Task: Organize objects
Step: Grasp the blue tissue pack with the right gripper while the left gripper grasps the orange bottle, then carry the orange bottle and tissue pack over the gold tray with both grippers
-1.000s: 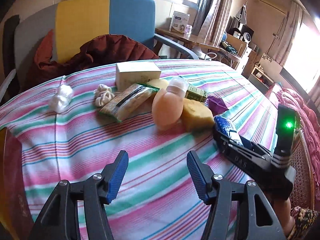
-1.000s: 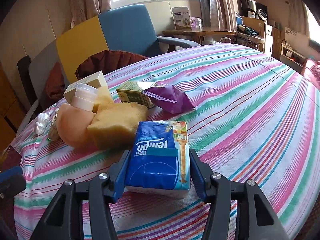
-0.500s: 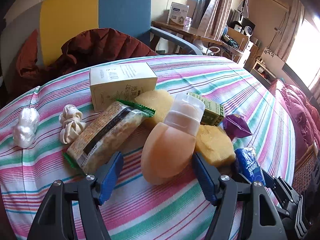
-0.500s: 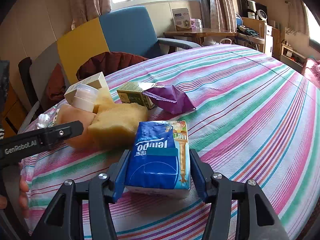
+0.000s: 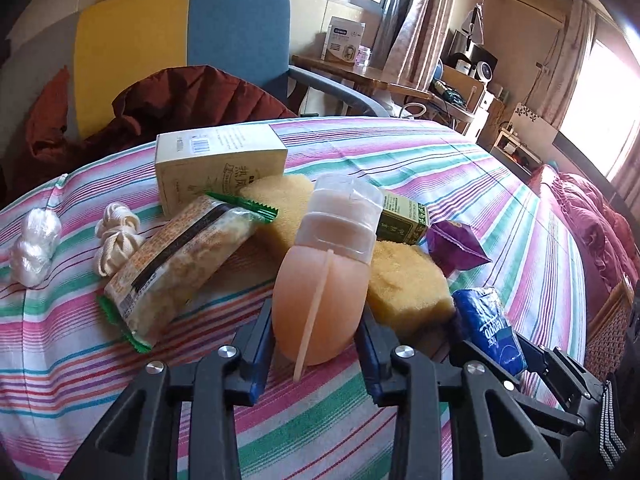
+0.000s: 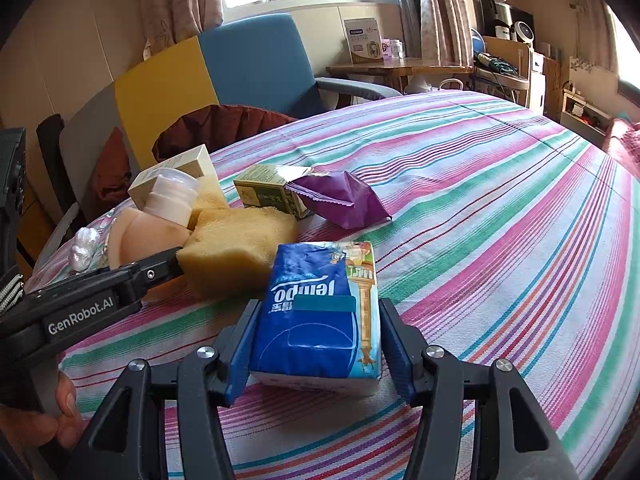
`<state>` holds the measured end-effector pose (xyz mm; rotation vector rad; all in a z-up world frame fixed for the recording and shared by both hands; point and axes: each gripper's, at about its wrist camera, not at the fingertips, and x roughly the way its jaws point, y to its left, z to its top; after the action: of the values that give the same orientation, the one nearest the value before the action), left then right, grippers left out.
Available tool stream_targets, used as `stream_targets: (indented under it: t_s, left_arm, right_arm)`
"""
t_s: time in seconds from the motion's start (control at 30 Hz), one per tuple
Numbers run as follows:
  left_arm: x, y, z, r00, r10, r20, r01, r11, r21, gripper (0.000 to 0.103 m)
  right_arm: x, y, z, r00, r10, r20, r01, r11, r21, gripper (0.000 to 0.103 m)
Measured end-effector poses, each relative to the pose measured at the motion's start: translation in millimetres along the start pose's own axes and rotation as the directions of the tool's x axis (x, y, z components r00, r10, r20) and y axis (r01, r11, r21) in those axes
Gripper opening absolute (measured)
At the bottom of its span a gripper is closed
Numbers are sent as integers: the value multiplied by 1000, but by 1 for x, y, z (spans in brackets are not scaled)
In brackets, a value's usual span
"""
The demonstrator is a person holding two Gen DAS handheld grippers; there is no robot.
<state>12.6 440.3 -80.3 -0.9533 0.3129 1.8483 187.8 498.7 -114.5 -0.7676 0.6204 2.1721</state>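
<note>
On the striped tabletop (image 5: 400, 152), stuff sits in 1 bunch. Left tongs (image 5: 318, 344) are closing on the peach bottle (image 5: 320, 300), w/ blue pads touching its 2 sides, so it's gripped. Bottle lies w/ its clear cap (image 5: 342, 216) pointing to 12 o'clock. At 10 o'clock from it is a snack pack (image 5: 180, 264), w/ a rope knot (image 5: 116, 240) & a shiny white ball (image 5: 34, 248) further toward 9. Cream box (image 5: 218, 168) sits at 11 o'clock. Yellow sponge (image 5: 404, 284) touches the bottle at 3 o'clock; another sponge (image 5: 280, 204) is behind it at 12. Green box (image 5: 402, 220) & purple bag (image 5: 456, 244) are at 2 o'clock.

Right tongs (image 6: 316, 344) are clenched on the blue tissue pack (image 6: 320, 308), which rests on the cloth. From the right wrist, the yellow sponge is just beside the pack at 11 o'clock, the purple bag at 12. A hand (image 6: 36, 420) shows at 8 o'clock, holding the left tool.
</note>
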Motion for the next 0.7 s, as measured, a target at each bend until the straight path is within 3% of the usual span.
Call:
stream_targets:
  t_s: [0.47,0.7]
  left_arm:
    - [-47,32,-55,998,28,49,-23,993,-117,35]
    - [-67,39,-73,996,52,68,-44,992,-117,35]
  right_arm:
    - [1,2,-1,1000,-20,0,20,1000,-15,57]
    - [-2,7,-2,998,-58,18,59,998,-39,54]
